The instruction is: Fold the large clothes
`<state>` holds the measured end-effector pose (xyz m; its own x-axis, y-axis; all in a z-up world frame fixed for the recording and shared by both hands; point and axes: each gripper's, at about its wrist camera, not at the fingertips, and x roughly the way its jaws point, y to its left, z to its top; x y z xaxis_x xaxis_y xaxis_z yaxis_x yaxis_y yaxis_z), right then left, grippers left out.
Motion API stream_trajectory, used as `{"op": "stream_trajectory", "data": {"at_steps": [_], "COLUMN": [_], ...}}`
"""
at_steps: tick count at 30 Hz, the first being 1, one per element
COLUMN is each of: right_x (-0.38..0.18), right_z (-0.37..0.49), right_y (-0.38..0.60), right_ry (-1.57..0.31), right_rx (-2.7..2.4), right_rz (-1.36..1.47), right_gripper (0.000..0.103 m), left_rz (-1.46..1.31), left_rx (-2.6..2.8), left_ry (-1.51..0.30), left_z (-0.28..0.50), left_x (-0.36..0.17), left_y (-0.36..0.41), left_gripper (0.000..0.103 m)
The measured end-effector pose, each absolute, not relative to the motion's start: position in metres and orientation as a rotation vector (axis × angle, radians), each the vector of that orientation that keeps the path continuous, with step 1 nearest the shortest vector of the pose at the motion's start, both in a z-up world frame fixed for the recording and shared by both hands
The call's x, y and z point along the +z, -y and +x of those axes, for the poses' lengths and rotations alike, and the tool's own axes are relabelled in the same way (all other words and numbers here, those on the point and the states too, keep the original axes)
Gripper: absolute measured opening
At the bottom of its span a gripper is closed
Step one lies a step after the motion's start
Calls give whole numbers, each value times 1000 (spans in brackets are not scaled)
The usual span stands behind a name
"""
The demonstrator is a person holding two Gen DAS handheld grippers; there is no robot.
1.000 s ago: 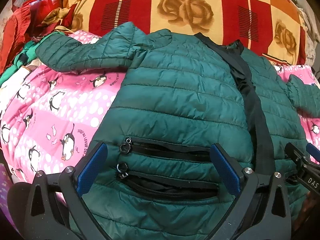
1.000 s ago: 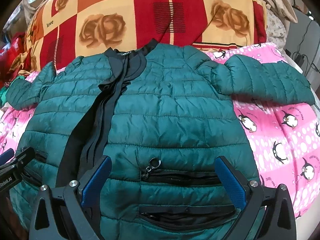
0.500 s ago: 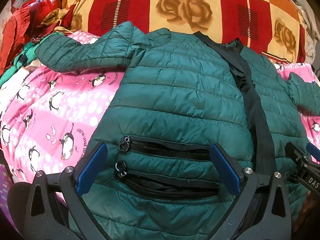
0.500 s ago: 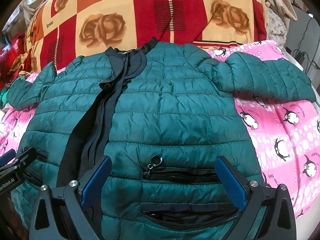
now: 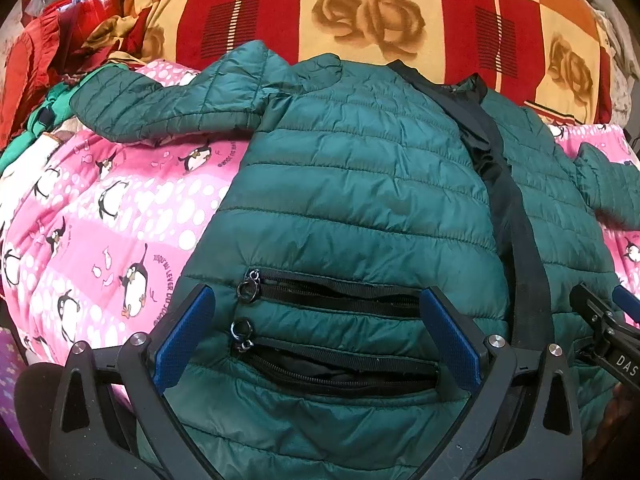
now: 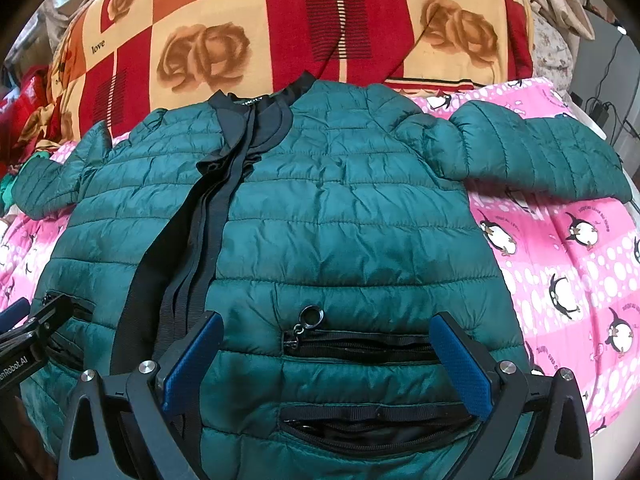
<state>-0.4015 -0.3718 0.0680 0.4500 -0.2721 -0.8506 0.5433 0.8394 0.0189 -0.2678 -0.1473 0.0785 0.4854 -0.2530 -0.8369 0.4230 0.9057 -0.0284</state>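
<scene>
On a pink penguin-print blanket (image 5: 120, 216), a green quilted jacket (image 5: 360, 184) lies front-up, its sleeves spread toward 9 and 3 o'clock and its collar at 12 o'clock against a red-and-orange rose-patterned quilt (image 5: 360, 12). Bare blanket shows beyond both sleeves; a pile of red clothes (image 5: 44, 44) crowds the left wrist view at 10 o'clock. The left gripper (image 5: 316, 332) hovers low over the hem, its jaws spread wide and holding nothing, the two zipped pockets (image 5: 336, 320) on that half lying between the blue pads (image 5: 180, 336). The right gripper (image 6: 326, 364) sits level over the other half, jaws equally wide and empty, straddling two more pockets (image 6: 360, 348). A black zipper strip (image 6: 208, 240) runs between both grippers.
</scene>
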Motion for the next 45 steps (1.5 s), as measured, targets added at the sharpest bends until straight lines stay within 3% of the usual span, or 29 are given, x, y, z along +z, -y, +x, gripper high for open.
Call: {"op": "stream_trajectory", "data": {"at_steps": [45], "right_x": [87], "right_z": [-384], "right_y": [377], "right_ry": [-971], "right_rx": [-489], "right_rz": [308], "right_gripper": [103], "left_rz": [207], "left_rx": [-389], "left_ry": [-920], "left_z": [-247], "left_x": [111], "left_y": [145], "left_gripper": [102]}}
